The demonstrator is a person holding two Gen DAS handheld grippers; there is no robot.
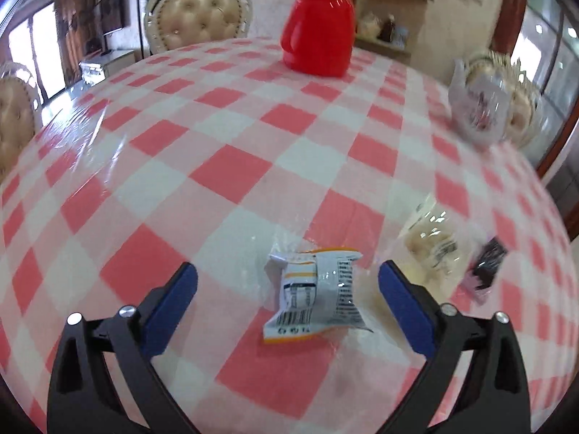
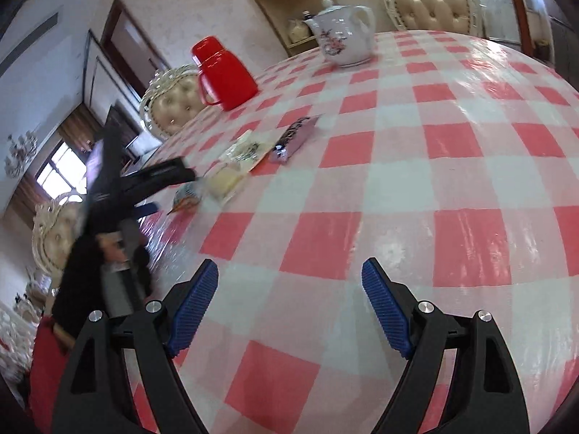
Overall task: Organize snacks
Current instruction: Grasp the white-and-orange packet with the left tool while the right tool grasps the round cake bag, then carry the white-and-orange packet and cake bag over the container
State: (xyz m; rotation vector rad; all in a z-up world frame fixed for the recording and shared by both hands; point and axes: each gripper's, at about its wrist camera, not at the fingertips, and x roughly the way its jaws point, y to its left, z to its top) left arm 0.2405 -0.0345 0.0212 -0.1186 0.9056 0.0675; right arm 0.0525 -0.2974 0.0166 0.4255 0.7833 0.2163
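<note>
The left gripper (image 1: 287, 280) hangs low over the desk (image 1: 231, 166) with its blue fingers (image 1: 173, 303) wide apart. A small white and orange snack packet (image 1: 318, 294) lies flat between them, and the fingers do not touch it. I think the gripper sits this way so it can close on the packet from both sides. Nothing is held yet.

The right gripper (image 2: 289, 289) is also wide open and holds nothing. Only bare cloth shows between its fingers (image 2: 195, 307). It looks like it is waiting for its turn.

A bit farther and to the right of the packet lie a clear bag with a pale cake (image 1: 432, 249) and a dark purple bar (image 1: 486, 266). The three snacks lie close together, near the desk's edge, not yet tidy.

The desk has a shiny cloth with pink, red and white squares. At the far side stand a red flask (image 1: 318, 25) and a white teapot with flowers (image 2: 343, 34). Past the desk are padded cream chairs (image 1: 199, 18), a wooden shelf with jars (image 1: 389, 11) and a bright window (image 1: 45, 54)
</note>
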